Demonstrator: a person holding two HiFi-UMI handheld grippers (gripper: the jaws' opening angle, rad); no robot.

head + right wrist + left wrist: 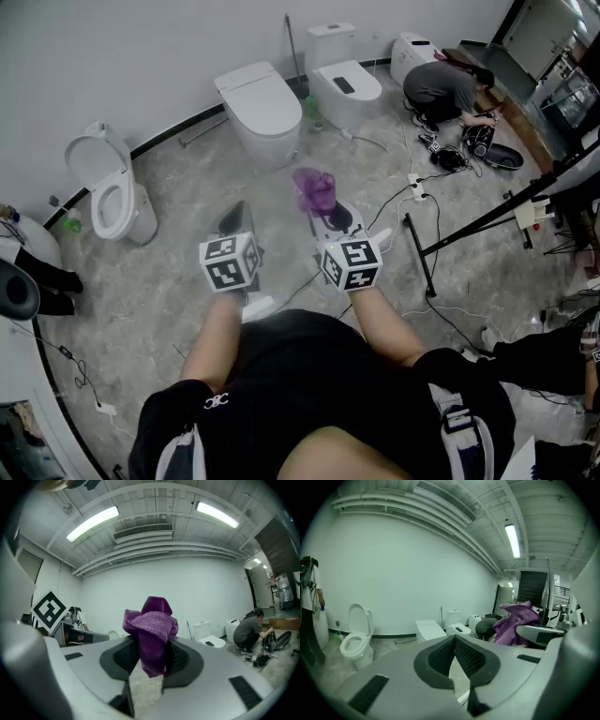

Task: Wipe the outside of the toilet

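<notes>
You stood on the grey floor (169, 309) with both grippers held out in front of you, well apart from every toilet. Your right gripper (330, 214) had its fingers (183, 660) clenched on the purple cloth (151, 625), which bunched up above the pads with a short tail hanging below them. Your left gripper (234, 222) carried nothing: its fingers (440, 656) were pressed together, pad against pad at the tips.

No wiping was under way. This looked like the approach step, cloth in hand and no porcelain touched. The closed-lid toilet (261, 108) stood almost straight ahead against the wall. The open-seat toilet (108, 192) was off to your left, and a third toilet (345, 84) stood further back on the right. Which one you meant to clean could not be told.

Your next move likely called for walking in, lowering the right gripper and laying the cloth's loose bunch flat against an outer wall of the bowl. Cables (412, 192) trailed over the floor to your right, so your footing wanted care.
</notes>
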